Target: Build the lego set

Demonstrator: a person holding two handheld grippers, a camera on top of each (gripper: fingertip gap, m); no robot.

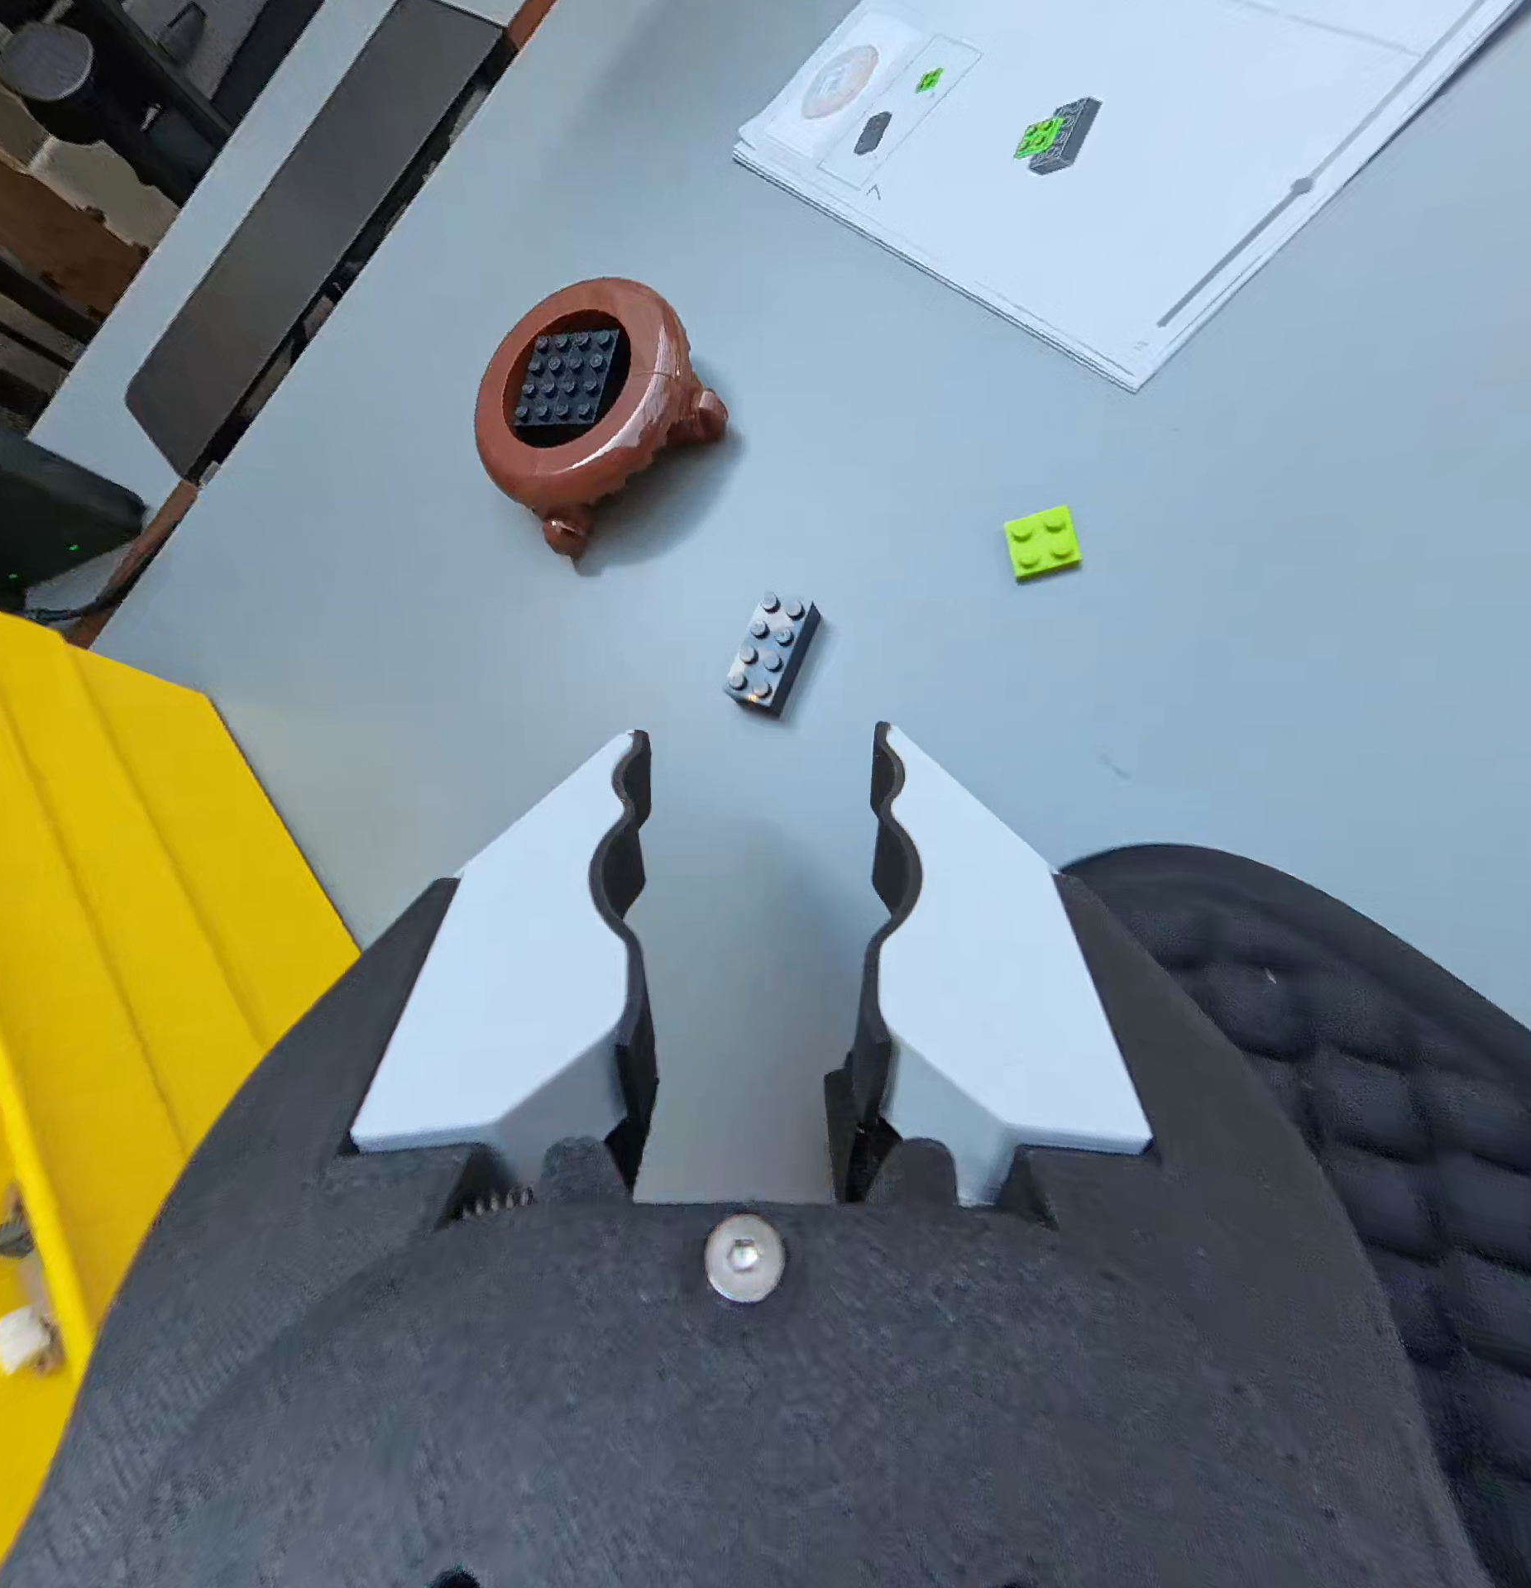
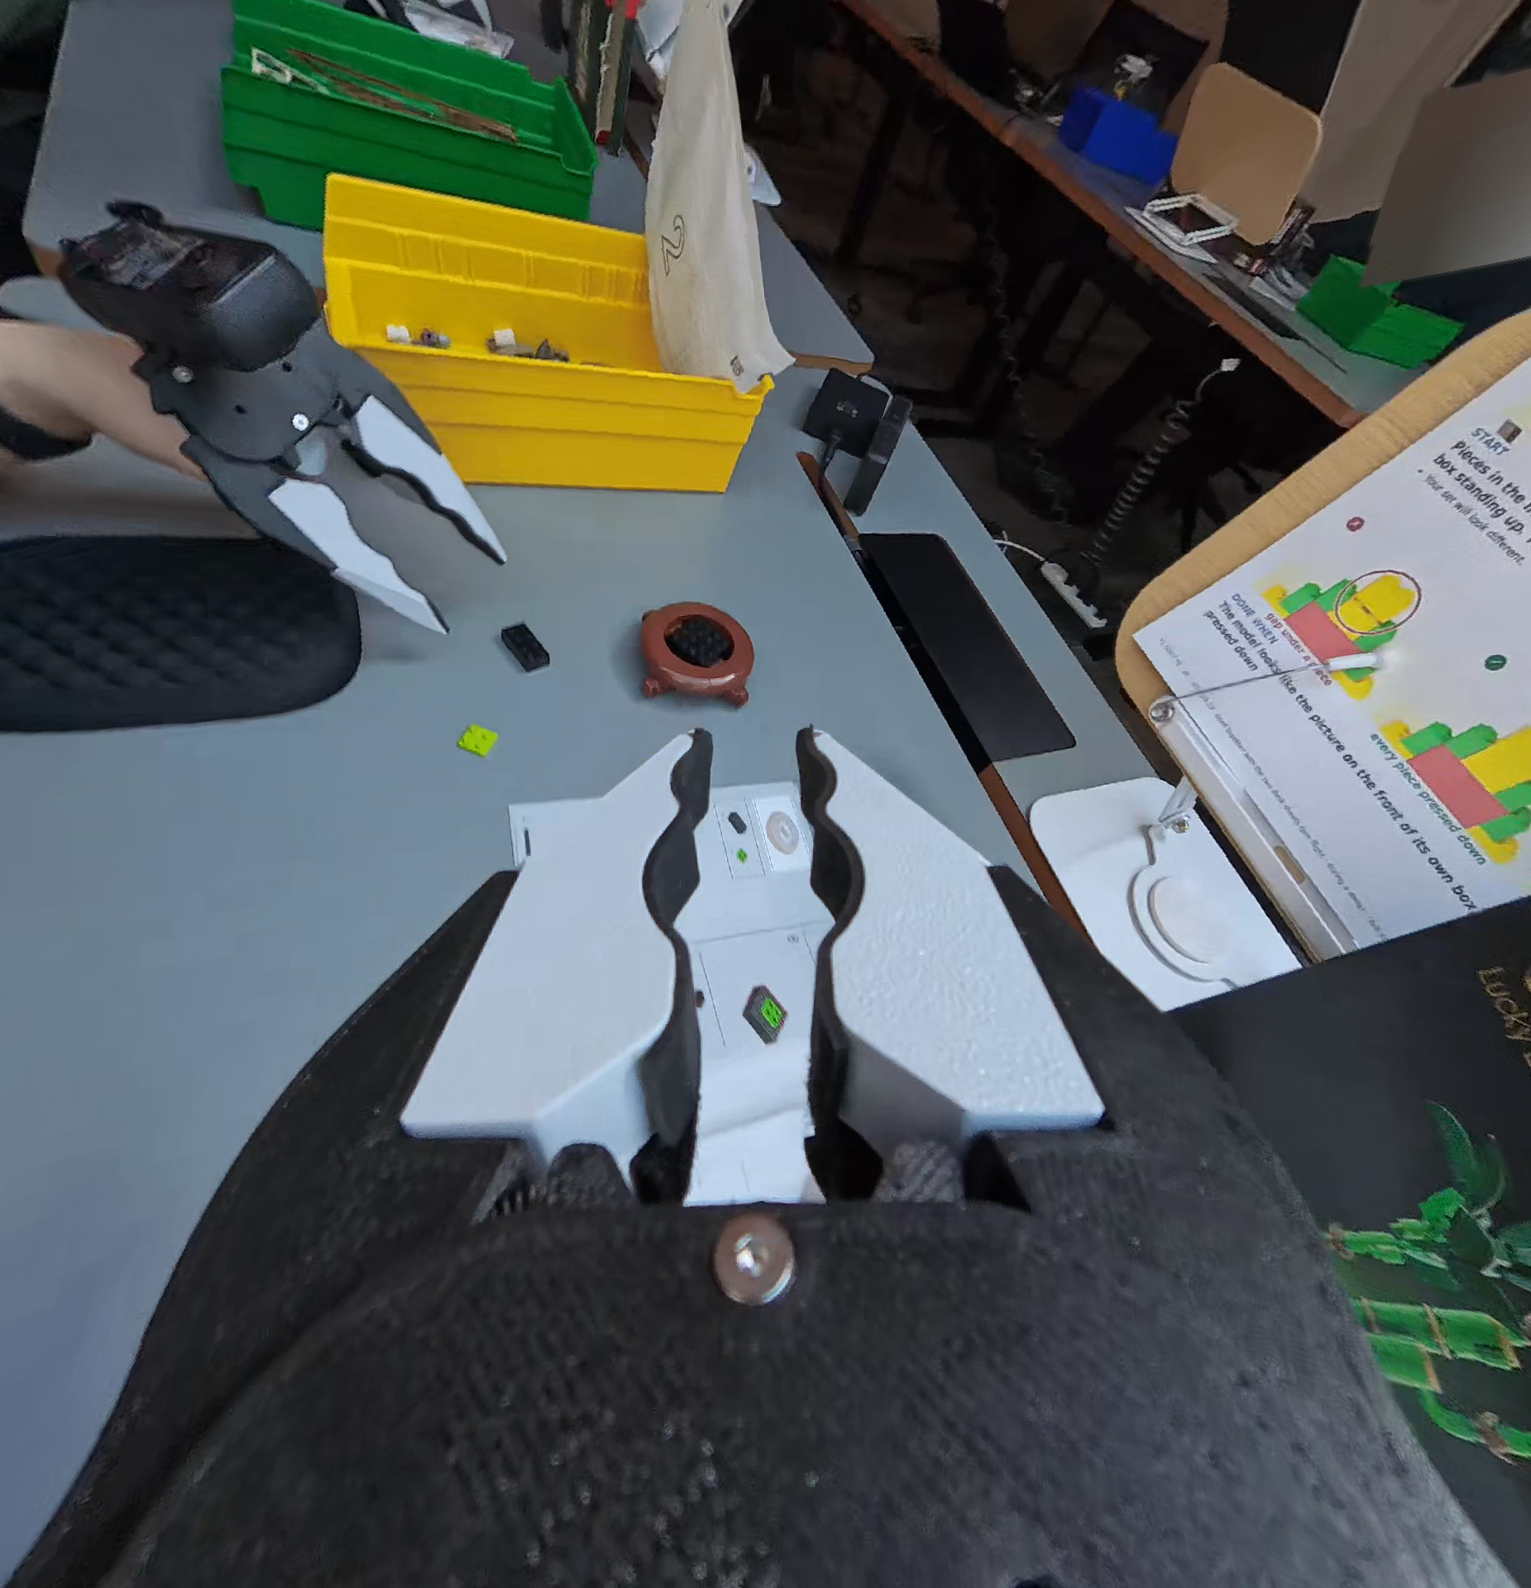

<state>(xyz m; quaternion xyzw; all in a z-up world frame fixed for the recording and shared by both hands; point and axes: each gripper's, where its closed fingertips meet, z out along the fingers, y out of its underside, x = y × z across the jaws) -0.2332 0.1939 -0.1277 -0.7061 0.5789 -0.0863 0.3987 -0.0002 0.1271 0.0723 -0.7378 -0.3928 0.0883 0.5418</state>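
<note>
Dark grey brick (image 1: 772,653) on the desk (image 1: 1174,687) just ahead of my left gripper (image 1: 762,739), jaws spread and empty (right gripper (image 2: 749,737) likewise, over the instruction sheet (image 2: 744,859)): I should straddle its long sides squarely before closing.

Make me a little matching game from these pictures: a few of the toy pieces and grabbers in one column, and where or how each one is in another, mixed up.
Column one:
1. small lime-green square plate
2. dark grey two-by-four brick
3. black square studded plate
4. left gripper

Column two:
A. sits inside the round brown plastic pot
B. open, holding nothing, hovering over the grey table
C. lies alone on the table, off to the side of the brick
D. lies on the table just ahead of the left gripper's fingertips

Pairs: 1-C, 2-D, 3-A, 4-B
</note>
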